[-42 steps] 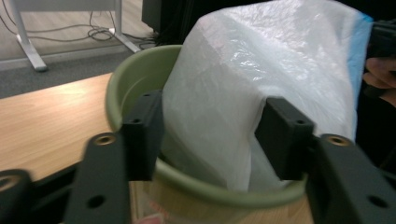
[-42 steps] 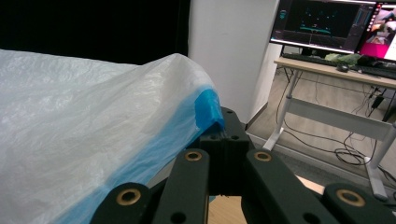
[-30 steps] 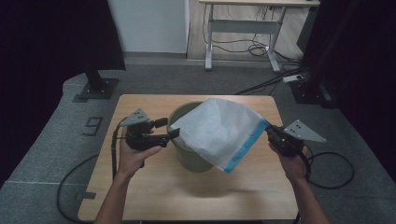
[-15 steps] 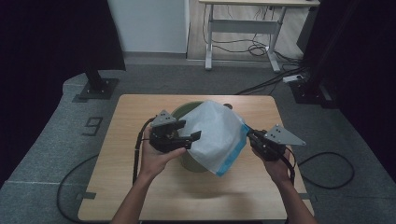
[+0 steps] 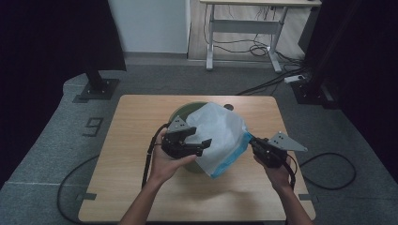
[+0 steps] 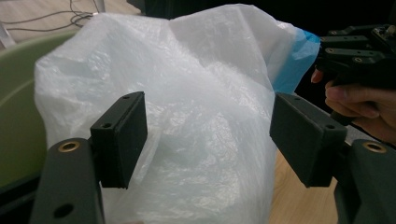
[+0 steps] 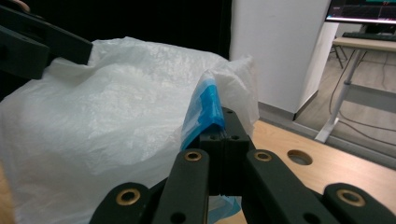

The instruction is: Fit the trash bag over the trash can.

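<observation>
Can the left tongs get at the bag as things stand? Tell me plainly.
Probably yes. The left tongs stand open with the bag right between them and nothing in front of it; the right tongs hold its blue edge taut.

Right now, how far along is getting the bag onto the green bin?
Done: the right tongs pinch the bag's blue edge. In hand: the left tongs stand open around the white bag. Left: the bag lies bunched over the green bin, not yet lining it.
</observation>
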The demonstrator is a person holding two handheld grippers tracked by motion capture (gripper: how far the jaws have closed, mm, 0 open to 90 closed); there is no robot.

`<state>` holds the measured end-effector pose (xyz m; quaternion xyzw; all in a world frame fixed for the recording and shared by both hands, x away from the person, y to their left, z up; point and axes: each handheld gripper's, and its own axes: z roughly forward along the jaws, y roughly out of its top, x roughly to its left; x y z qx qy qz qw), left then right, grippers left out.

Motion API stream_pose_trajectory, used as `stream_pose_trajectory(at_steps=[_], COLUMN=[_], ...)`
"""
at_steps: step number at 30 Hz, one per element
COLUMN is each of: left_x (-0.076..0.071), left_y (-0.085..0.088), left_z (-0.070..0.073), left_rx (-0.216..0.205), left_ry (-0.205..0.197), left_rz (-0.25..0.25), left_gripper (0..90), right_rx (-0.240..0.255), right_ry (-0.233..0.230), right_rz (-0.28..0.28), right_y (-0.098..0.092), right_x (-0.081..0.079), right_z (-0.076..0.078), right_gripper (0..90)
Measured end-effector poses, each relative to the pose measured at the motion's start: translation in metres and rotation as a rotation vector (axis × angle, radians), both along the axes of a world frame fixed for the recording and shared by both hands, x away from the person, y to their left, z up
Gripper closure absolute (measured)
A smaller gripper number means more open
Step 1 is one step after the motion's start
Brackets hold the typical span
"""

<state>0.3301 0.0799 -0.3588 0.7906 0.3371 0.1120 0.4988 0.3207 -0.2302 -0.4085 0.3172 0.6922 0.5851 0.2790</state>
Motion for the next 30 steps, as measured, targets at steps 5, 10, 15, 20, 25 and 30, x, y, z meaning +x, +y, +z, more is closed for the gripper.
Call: stream_pose_trajectory(at_steps=[5, 10, 15, 20, 25, 30], left_x=[-0.002, -0.002, 0.001, 0.000, 0.001, 0.003], left_y=[-0.008, -0.014, -0.015, -0.014, -0.012, -0.011], left_z=[-0.008, -0.016, -0.022, -0.023, -0.022, -0.023], left_rx=[0.023, 0.049, 0.054, 0.028, 0.007, -0.014], left_ry=[0.013, 0.025, 0.032, 0.050, 0.072, 0.093], left_rz=[-0.023, -0.034, -0.041, -0.084, -0.126, -0.171], left_gripper=[26.9, 27.0, 38.5, 52.9, 65.9, 77.4], right_rx=[0.006, 0.040, 0.059, 0.074, 0.080, 0.105], right_ry=[0.002, 0.008, 0.017, 0.027, 0.030, 0.042], right_rz=[0.020, 0.040, 0.054, 0.050, 0.044, 0.048], right_y=[0.004, 0.005, 0.005, 0.000, -0.004, -0.009], right_x=[-0.007, -0.013, -0.015, -0.015, -0.017, -0.017], right_z=[-0.002, 0.000, 0.002, 0.002, 0.000, 0.000], right_gripper=[88.1, 88.1, 88.1, 88.1, 88.1, 88.0])
